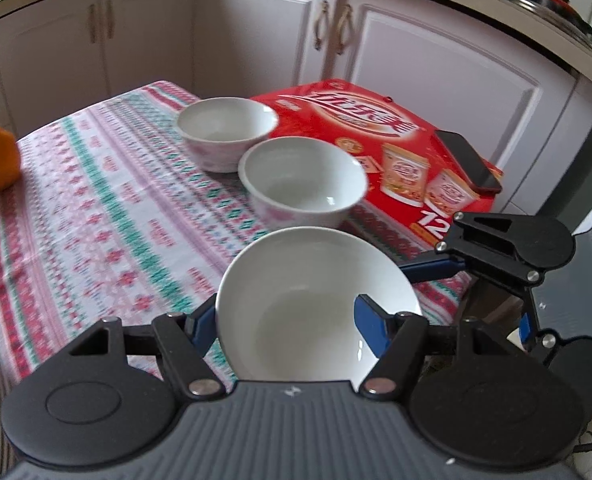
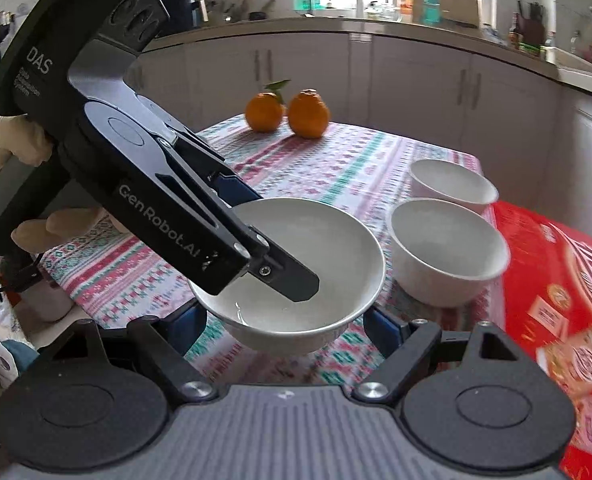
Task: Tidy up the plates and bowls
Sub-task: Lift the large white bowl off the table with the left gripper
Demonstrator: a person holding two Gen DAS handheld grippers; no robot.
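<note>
My left gripper (image 1: 287, 324) is shut on the rim of a white bowl (image 1: 316, 304), one finger inside and one outside, holding it tilted above the table edge. The same bowl (image 2: 316, 264) shows in the right wrist view with the left gripper's finger (image 2: 291, 276) inside it. My right gripper (image 2: 283, 328) is open, its blue fingers either side of the bowl's base without touching. Two more white bowls stand beyond on the patterned tablecloth (image 1: 95, 200): a near one (image 1: 302, 180) (image 2: 448, 248) and a far one (image 1: 225, 130) (image 2: 452, 184).
A red noodle carton (image 1: 396, 148) (image 2: 564, 300) lies at the table's right, with a black phone (image 1: 468, 160) on it. Two oranges (image 2: 287, 112) sit at the table's far end. White kitchen cabinets (image 1: 436, 48) stand behind.
</note>
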